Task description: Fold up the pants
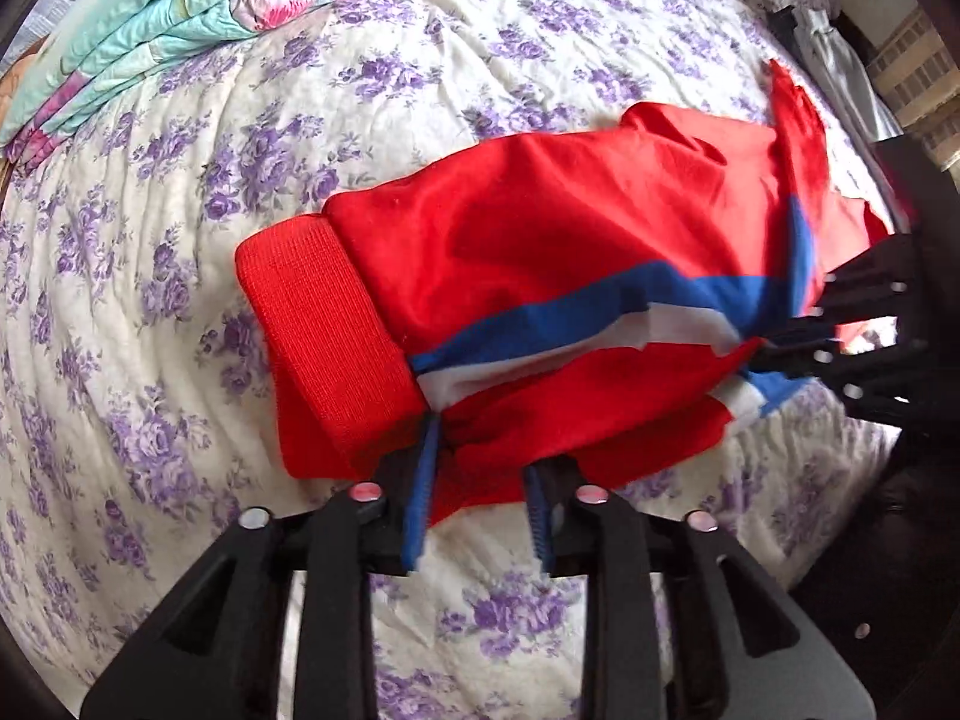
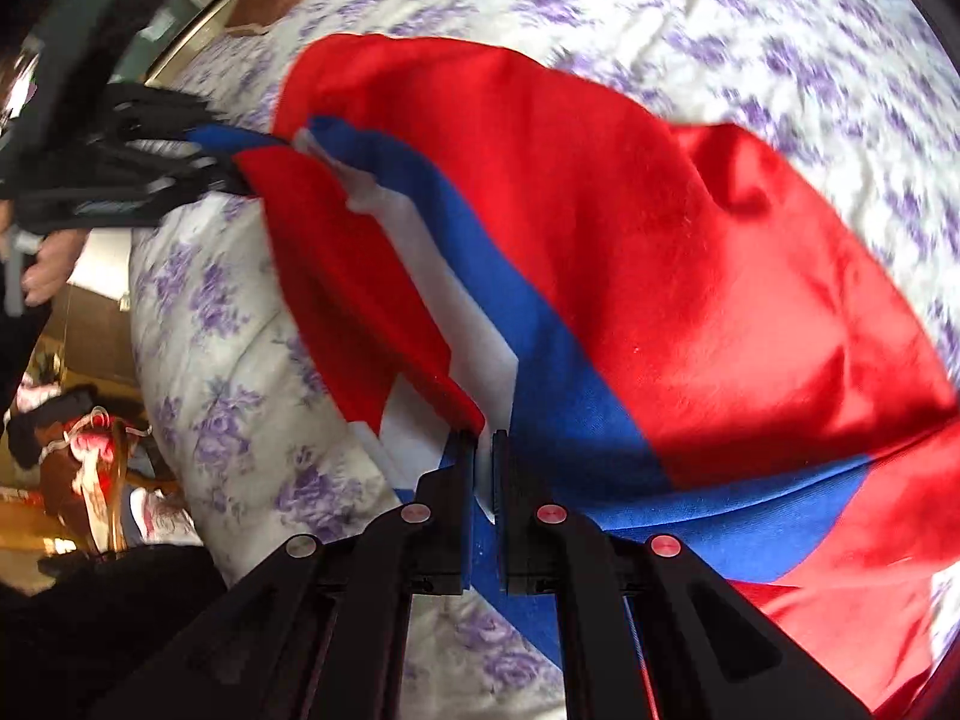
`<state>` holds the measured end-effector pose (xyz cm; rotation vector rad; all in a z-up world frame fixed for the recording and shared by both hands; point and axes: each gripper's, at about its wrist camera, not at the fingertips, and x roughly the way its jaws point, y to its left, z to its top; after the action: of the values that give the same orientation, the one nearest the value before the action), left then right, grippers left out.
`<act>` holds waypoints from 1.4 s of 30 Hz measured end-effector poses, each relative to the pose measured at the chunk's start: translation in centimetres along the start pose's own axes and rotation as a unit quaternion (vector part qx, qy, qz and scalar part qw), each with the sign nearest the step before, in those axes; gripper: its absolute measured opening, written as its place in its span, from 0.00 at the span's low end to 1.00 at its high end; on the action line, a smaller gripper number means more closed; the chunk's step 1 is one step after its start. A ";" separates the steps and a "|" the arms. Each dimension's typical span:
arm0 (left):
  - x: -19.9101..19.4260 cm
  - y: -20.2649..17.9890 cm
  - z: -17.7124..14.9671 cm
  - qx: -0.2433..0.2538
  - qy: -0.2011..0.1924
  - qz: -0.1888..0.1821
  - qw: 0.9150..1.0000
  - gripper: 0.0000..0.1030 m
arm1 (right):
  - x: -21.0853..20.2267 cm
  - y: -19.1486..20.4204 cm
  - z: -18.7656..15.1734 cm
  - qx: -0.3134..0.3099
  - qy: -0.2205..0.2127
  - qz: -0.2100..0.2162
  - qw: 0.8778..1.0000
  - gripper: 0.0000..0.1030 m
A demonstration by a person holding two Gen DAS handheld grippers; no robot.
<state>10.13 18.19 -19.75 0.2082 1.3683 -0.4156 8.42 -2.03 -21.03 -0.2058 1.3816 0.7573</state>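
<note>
Red pants (image 1: 540, 240) with a blue and white side stripe lie across the flowered bedspread (image 1: 150, 300), their ribbed red band (image 1: 318, 324) at the left end. My left gripper (image 1: 480, 495) stands at the near edge of the pants, jaws apart, with a fold of red cloth loose between the blue pads (image 1: 420, 498). My right gripper (image 2: 485, 462) is shut on the striped edge of the pants (image 2: 690, 228). It also shows in the left wrist view as the right gripper (image 1: 834, 324) at the pants' right end. The left gripper (image 2: 228, 162) appears blurred at the upper left of the right wrist view.
A folded teal and pink quilt (image 1: 180, 6) lies at the far left of the bed. The bed's edge (image 2: 180, 312) drops to a cluttered floor (image 2: 78, 450). A person's hand (image 2: 51, 276) shows at the left. Dark furniture (image 1: 900, 480) stands at the right.
</note>
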 end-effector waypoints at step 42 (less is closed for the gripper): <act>5.3 -1.9 -1.1 -0.285 -0.020 -0.048 0.957 0.01 | -11.2 -18.5 2.2 0.251 0.030 -0.143 0.957 0.62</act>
<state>9.07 16.00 -24.94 -0.3428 1.4064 -0.0909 21.12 -18.77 -15.56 -0.0264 1.5165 0.1477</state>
